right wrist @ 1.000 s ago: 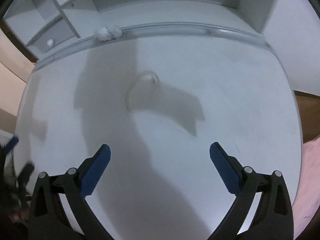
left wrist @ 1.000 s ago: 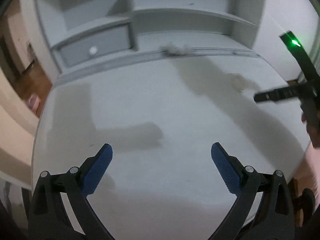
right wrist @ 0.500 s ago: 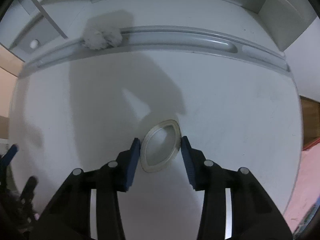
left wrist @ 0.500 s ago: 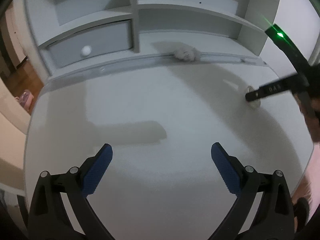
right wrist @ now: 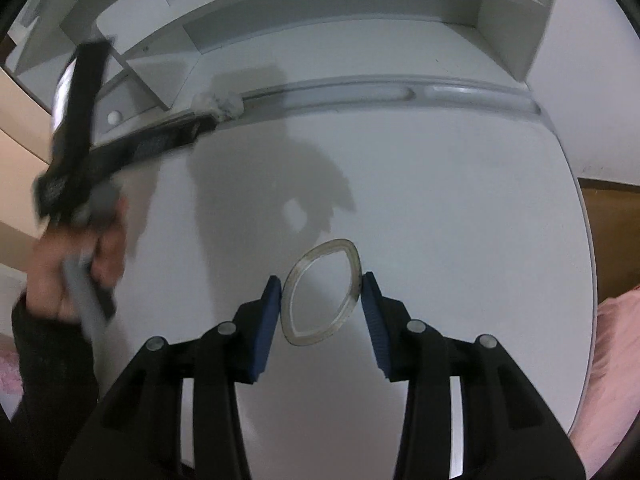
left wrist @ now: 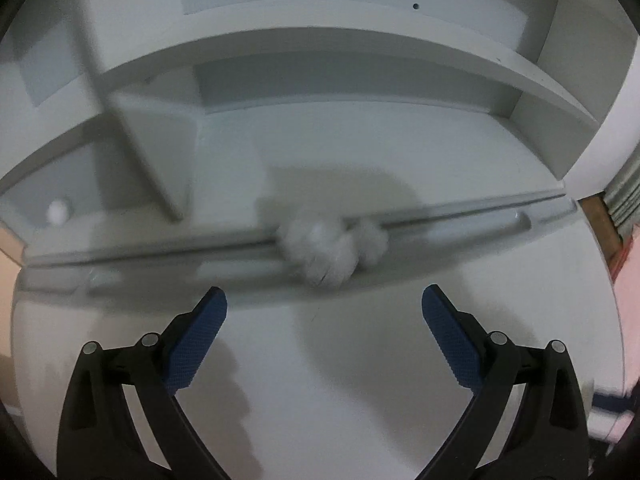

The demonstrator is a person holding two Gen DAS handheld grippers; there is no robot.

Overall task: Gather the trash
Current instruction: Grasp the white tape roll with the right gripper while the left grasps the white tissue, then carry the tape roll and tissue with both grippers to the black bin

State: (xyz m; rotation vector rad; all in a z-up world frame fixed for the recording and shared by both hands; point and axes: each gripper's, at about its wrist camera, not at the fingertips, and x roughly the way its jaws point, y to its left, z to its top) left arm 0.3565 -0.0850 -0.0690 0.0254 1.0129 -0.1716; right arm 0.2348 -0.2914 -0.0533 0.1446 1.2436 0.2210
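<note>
A crumpled white tissue wad (left wrist: 328, 248) lies in the pen groove at the back of the white desk (left wrist: 320, 380). My left gripper (left wrist: 322, 316) is open and empty, just in front of the wad. The wad also shows in the right wrist view (right wrist: 218, 104), with the left gripper (right wrist: 188, 128) reaching toward it. My right gripper (right wrist: 320, 292) is shut on a squashed clear tape ring (right wrist: 320, 292), held above the desk (right wrist: 460, 220).
A white shelf unit (left wrist: 360, 60) with a small knobbed drawer (left wrist: 58, 212) stands behind the groove. The desk's right edge borders wood floor (right wrist: 612, 248) and pink fabric (right wrist: 616, 360). The hand holding the left gripper (right wrist: 80, 256) is at left.
My left gripper has moved forward to the tissue wad at the back groove. My right gripper closed on the tape ring and lifted it off the desk.
</note>
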